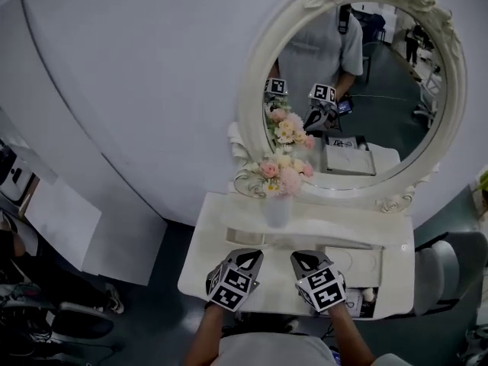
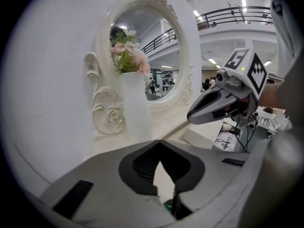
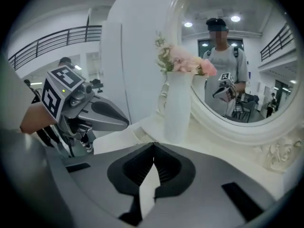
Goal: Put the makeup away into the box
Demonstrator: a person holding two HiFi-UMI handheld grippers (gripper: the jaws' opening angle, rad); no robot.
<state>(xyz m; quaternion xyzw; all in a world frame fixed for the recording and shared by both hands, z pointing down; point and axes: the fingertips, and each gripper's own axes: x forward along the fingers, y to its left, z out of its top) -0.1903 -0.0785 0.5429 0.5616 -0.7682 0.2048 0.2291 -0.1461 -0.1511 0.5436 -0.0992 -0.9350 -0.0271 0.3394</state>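
A white flat box (image 1: 357, 265) lies on the right half of the white dressing table (image 1: 210, 269); in the left gripper view it is the white box (image 2: 202, 137) beyond my jaws. A few small items (image 1: 364, 299) lie at the table's front right corner, too small to tell apart. My left gripper (image 1: 247, 253) and right gripper (image 1: 302, 256) hover side by side over the table's front edge, both pointing toward the mirror. Each is shut with nothing between its jaws: the left gripper (image 2: 158, 141) and the right gripper (image 3: 153, 144) both have their tips meeting.
A white vase (image 1: 276, 208) of pink flowers stands at the table's back middle, before a large oval mirror (image 1: 358, 90) with an ornate white frame. A grey seat (image 1: 450, 269) stands to the right of the table. A white curved wall rises behind.
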